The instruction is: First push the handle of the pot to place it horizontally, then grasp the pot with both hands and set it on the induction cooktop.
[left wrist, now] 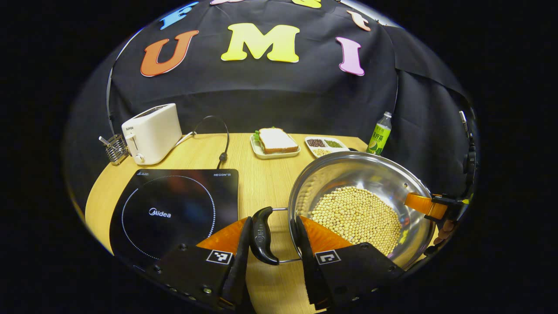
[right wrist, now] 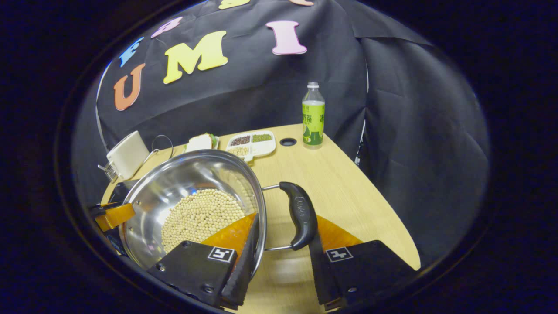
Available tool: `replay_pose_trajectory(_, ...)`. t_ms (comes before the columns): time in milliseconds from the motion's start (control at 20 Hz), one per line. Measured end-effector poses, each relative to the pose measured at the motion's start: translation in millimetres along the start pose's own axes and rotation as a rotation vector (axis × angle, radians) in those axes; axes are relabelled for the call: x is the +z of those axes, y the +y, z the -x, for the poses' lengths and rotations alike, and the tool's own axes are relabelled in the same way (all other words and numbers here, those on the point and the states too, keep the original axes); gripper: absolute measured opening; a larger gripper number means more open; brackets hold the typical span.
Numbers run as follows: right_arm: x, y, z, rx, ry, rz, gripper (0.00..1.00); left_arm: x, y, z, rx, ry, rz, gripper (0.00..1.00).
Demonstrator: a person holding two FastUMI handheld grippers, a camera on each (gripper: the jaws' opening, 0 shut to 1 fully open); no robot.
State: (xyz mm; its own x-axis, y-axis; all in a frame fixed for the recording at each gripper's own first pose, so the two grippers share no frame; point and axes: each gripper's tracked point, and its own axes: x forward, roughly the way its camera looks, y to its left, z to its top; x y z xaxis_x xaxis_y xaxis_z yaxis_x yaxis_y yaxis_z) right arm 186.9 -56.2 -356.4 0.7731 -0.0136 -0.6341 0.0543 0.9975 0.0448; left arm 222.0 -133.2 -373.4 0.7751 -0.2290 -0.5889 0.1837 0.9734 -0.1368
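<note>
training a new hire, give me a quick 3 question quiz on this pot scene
1. True or false: the pot already sits on the induction cooktop.
2. What fills the bottom of the pot? A) water B) pale round beans C) rice noodles
3. Fill in: each gripper's fingers straddle a black pot ____.

Key
1. False: it rests on the wooden table, beside the cooktop.
2. B
3. Handle: the left gripper is around the left handle, the right gripper around the right handle; both look open, not yet clamped.
</note>
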Motion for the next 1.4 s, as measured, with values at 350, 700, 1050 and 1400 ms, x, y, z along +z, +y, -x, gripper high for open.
replay_pose_trajectory(350, 31.5, 44.0, 51.6, 0.029, -0.061, 0.008, 0.62, 29.0, 20.0, 28.8, 0.011, -0.114, -0.004, 0.54)
replay_pose_trajectory(700, 43.3, 129.0, 73.3, 0.104, -0.057, 0.012, 0.61, 52.5, 57.2, 80.5, 0.060, -0.199, 0.021, 0.54)
replay_pose_trajectory(1050, 54.5, 234.8, 64.6, 0.185, -0.039, 0.039, 0.62, 65.3, 75.4, 163.9, 0.154, -0.225, 0.051, 0.54)
replay_pose_trajectory(1400, 51.6, 315.5, 44.1, 0.240, -0.016, 0.083, 0.62, 46.6, 46.5, 212.1, 0.245, -0.225, 0.099, 0.54)
